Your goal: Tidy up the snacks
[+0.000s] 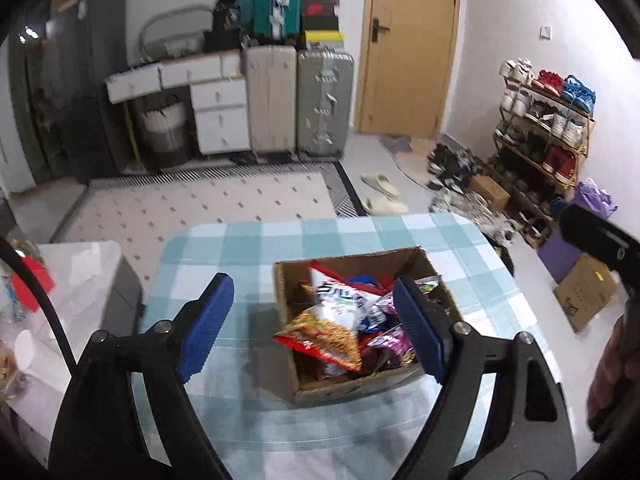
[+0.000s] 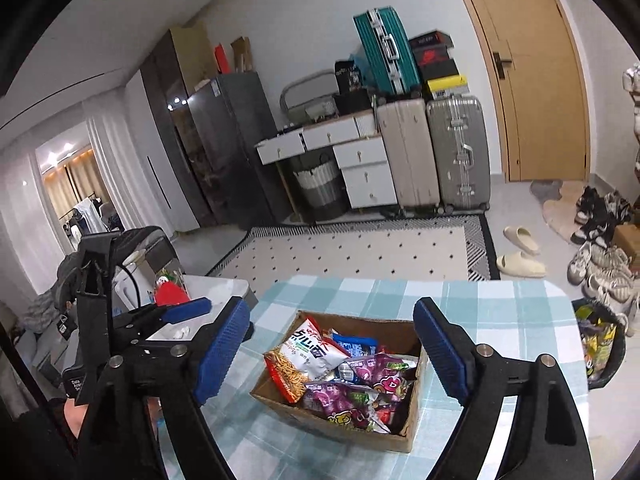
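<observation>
The snacks (image 2: 340,376) lie piled inside the cardboard box (image 2: 408,436) on the checked table (image 2: 500,304); the left gripper (image 1: 316,328) and right gripper (image 2: 340,352) hover above, jaws wide and empty; the task seems nearly finished.

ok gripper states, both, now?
Left gripper: open, holding nothing, above the snack box.
Right gripper: open, holding nothing.

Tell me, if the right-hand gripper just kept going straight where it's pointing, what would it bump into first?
Most likely the snack packets piled in the cardboard box on the checked tablecloth. The right gripper is open with nothing between its fingers; exact depth is hard to judge.
</observation>
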